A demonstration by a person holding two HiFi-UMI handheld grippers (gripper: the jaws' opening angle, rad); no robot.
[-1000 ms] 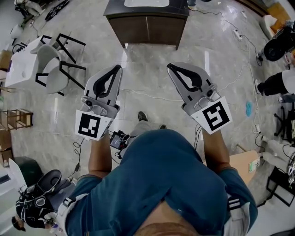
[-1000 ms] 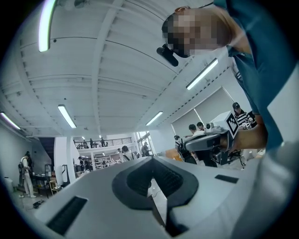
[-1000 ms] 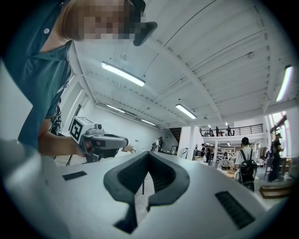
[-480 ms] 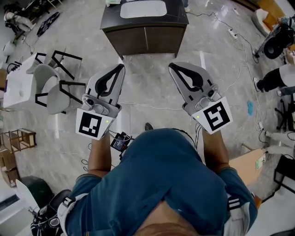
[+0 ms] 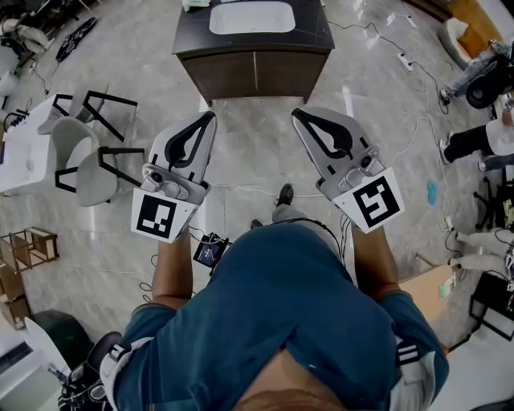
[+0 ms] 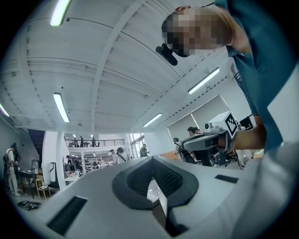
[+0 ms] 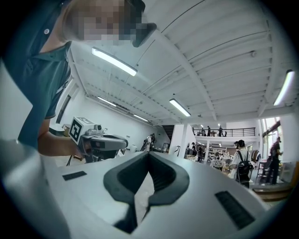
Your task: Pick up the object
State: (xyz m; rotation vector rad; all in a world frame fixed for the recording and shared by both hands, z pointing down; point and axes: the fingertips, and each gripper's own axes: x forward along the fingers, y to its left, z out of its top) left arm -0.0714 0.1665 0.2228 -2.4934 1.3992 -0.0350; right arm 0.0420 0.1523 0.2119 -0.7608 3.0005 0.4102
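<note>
No single object to pick up stands out. Ahead on the marble floor is a dark cabinet [image 5: 255, 68] with a white tray [image 5: 250, 16] on top. My left gripper [image 5: 210, 115] and right gripper [image 5: 295, 114] are held side by side at chest height, pointing toward the cabinet and well short of it. Both are shut, tips touching, with nothing between them. In the left gripper view the left gripper [image 6: 152, 158] points across a large hall, and the right gripper [image 6: 210, 140] shows beside it. The right gripper view shows the right gripper [image 7: 148, 154] shut too, with the left gripper [image 7: 98, 140] alongside.
Grey chairs [image 5: 84, 156] and a white table [image 5: 18, 152] stand at the left. Cables and a power strip [image 5: 406, 60] lie on the floor at the right, near a seated person [image 5: 482, 136]. A cardboard box [image 5: 426, 287] sits at the lower right.
The cabinet and the floor have slid down the head view, so the person has walked toward the cabinet. Both grippers keep the same pose, shut and empty.
</note>
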